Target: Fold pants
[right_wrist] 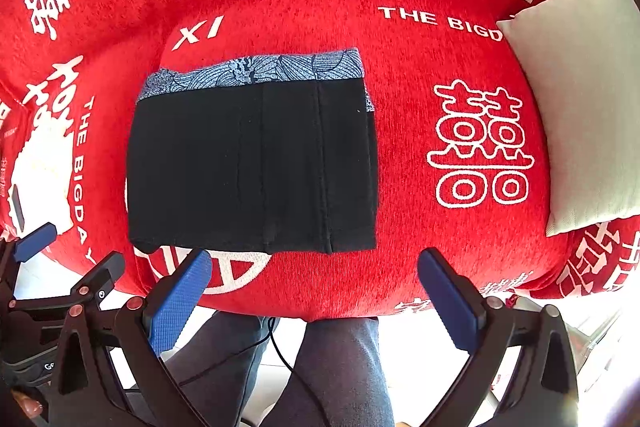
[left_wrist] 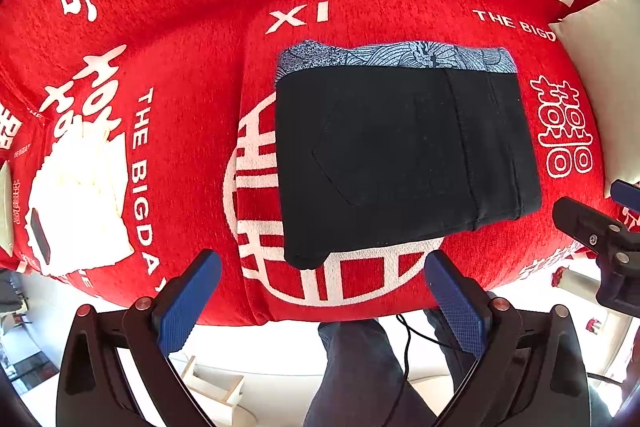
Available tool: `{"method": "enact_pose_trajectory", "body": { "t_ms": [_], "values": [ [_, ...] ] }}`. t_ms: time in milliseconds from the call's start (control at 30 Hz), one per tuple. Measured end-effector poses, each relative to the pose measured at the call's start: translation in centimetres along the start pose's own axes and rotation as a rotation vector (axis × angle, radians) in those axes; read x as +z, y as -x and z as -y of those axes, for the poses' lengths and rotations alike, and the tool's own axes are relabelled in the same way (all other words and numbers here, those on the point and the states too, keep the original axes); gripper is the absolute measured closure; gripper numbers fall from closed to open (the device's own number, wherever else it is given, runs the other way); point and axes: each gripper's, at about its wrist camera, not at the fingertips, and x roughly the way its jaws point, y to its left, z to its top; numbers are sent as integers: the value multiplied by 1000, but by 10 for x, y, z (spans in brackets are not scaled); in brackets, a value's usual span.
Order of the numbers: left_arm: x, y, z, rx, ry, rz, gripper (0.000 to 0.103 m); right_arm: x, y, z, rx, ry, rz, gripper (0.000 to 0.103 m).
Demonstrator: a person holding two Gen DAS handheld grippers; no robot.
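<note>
The black pants (left_wrist: 400,155) lie folded into a compact rectangle on the red printed cover (left_wrist: 200,67), on top of a blue patterned cloth (left_wrist: 392,57) that shows along their far edge. They also show in the right wrist view (right_wrist: 252,167), with the blue cloth (right_wrist: 256,69) behind. My left gripper (left_wrist: 320,291) is open and empty, held back at the near edge of the cover, just short of the pants. My right gripper (right_wrist: 316,287) is open and empty, also at the near edge. Neither touches the pants.
A pale cushion (right_wrist: 580,99) lies at the right on the cover. A dark phone (left_wrist: 38,235) rests on a white print at the left. The person's legs (right_wrist: 340,367) and a thin black cable (left_wrist: 412,339) are below the near edge. The right gripper's fingers (left_wrist: 592,227) show at right.
</note>
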Motion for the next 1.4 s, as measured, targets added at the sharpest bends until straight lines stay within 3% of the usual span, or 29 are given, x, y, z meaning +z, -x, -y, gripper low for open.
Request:
{"method": "enact_pose_trajectory", "body": {
  "t_ms": [1400],
  "values": [
    [-1, 7, -1, 12, 5, 32, 1, 3, 9, -3, -32, 39, 46, 0]
  ]
}}
